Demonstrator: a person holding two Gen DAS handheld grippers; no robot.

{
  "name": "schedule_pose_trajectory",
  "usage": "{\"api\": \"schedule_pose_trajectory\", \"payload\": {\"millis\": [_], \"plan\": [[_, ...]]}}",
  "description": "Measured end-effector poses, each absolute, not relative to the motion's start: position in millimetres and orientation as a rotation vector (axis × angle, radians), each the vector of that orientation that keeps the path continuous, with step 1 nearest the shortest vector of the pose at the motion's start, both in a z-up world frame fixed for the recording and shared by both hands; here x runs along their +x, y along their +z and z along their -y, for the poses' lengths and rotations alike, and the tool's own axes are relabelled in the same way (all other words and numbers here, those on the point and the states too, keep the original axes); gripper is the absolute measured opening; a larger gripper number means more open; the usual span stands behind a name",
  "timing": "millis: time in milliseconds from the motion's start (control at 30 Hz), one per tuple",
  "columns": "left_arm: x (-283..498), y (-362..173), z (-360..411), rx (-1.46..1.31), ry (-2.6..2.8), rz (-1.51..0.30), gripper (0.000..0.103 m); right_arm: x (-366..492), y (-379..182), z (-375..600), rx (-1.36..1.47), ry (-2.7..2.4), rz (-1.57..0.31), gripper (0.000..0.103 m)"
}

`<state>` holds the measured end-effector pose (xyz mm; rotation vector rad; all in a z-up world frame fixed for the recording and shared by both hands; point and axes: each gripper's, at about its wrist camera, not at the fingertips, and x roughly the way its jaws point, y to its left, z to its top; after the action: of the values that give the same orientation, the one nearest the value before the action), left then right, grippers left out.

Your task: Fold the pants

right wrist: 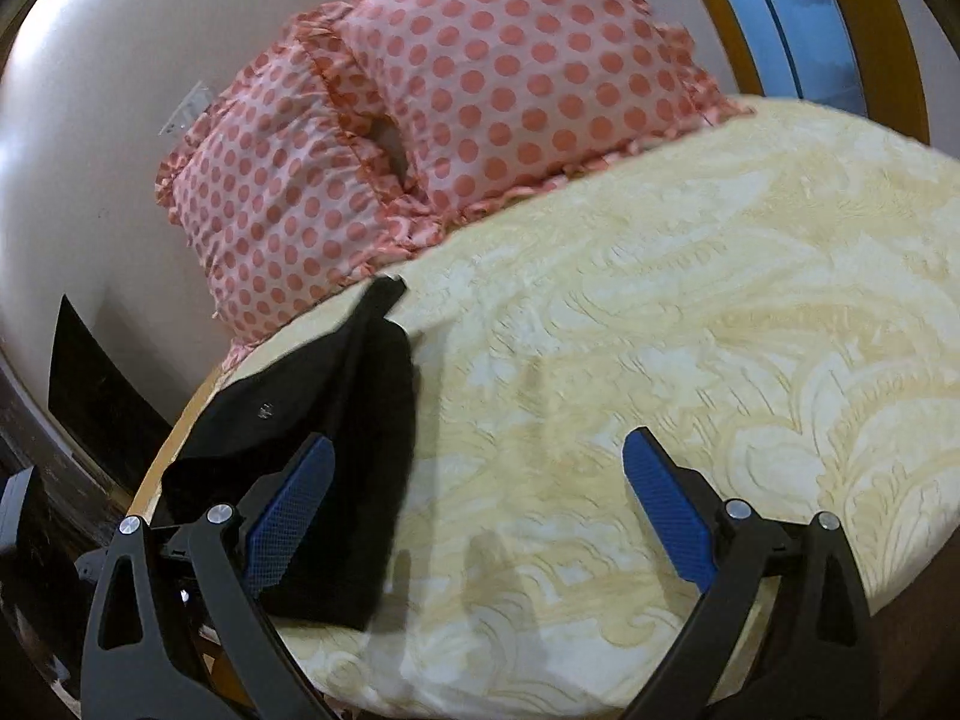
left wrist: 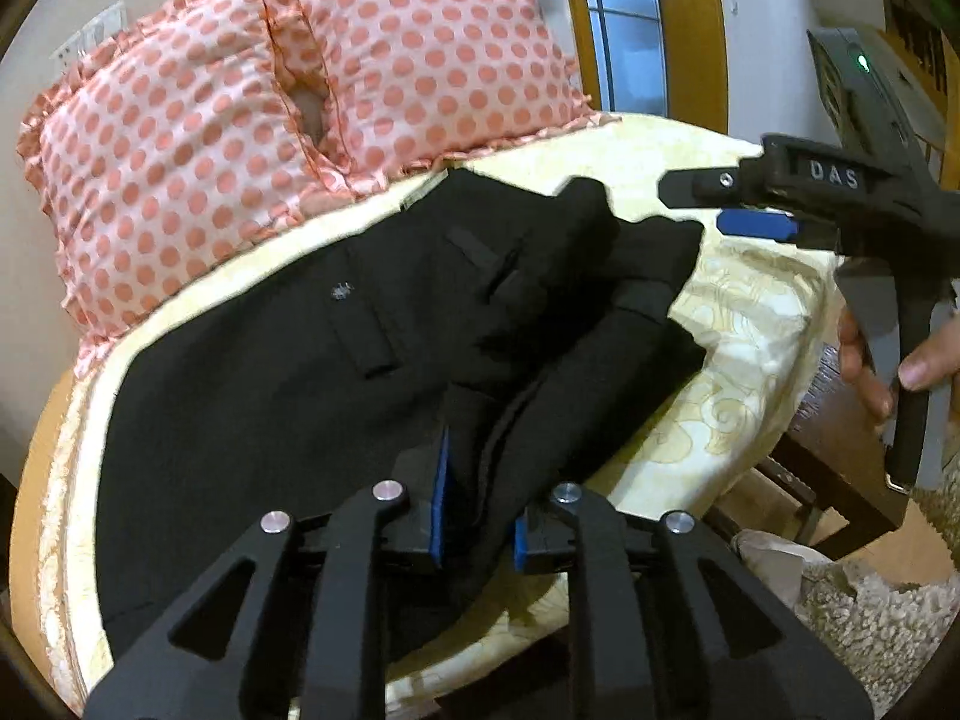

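Black pants (left wrist: 288, 372) lie partly folded on a cream patterned bed (left wrist: 738, 324). My left gripper (left wrist: 477, 498) is shut on a bunched fold of the pants near the bed's front edge. My right gripper (left wrist: 702, 204) shows in the left wrist view, open and empty, above the right end of the pants. In the right wrist view the right gripper (right wrist: 480, 504) is wide open above the bed (right wrist: 660, 330), with the pants (right wrist: 336, 420) at its left finger.
Two pink polka-dot pillows (left wrist: 270, 120) lean against the wall behind the pants; they also show in the right wrist view (right wrist: 420, 120). A window (left wrist: 624, 18) is at the back right. A dark wooden frame (left wrist: 840, 450) and rug lie right of the bed.
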<state>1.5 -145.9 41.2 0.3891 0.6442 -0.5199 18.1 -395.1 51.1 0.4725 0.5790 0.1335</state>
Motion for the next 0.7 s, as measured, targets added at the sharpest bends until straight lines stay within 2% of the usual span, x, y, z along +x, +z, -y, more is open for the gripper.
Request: {"api": "schedule_pose_trajectory", "payload": {"millis": [67, 100, 133, 200, 267, 367, 500, 700], "plan": [[1.2, 53.4, 134.1, 0.335, -0.551, -0.643, 0.025, 16.5, 65.0, 387.4, 0.425, 0.135, -0.524, 0.099], [0.1, 61.2, 123.9, 0.284, -0.58, -0.639, 0.036, 15.9, 70.0, 384.8, 0.411, 0.134, -0.503, 0.099], [-2.4, 72.9, 105.7, 0.191, -0.634, -0.617, 0.063, 14.1, 77.0, 380.6, 0.398, 0.14, -0.466, 0.099], [-9.9, 95.5, 64.6, -0.004, -0.675, -0.513, 0.094, 12.1, 87.2, 372.8, 0.39, 0.179, -0.41, 0.099], [-8.5, 108.2, 26.3, -0.16, -0.652, -0.434, 0.096, 13.9, 95.1, 357.8, 0.377, 0.268, -0.377, 0.099], [11.3, 105.9, -5.2, -0.263, -0.478, -0.466, 0.099, 25.3, 96.6, 319.1, 0.286, 0.414, -0.427, 0.099], [29.7, 84.9, -2.9, -0.163, -0.3, -0.556, 0.099, 31.9, 89.4, 277.0, 0.163, 0.513, -0.483, 0.099], [40.4, 43.7, 1.0, -0.144, -0.287, -0.733, 0.099, 57.7, 46.3, 267.7, 0.156, 0.505, -0.761, 0.099]]}}
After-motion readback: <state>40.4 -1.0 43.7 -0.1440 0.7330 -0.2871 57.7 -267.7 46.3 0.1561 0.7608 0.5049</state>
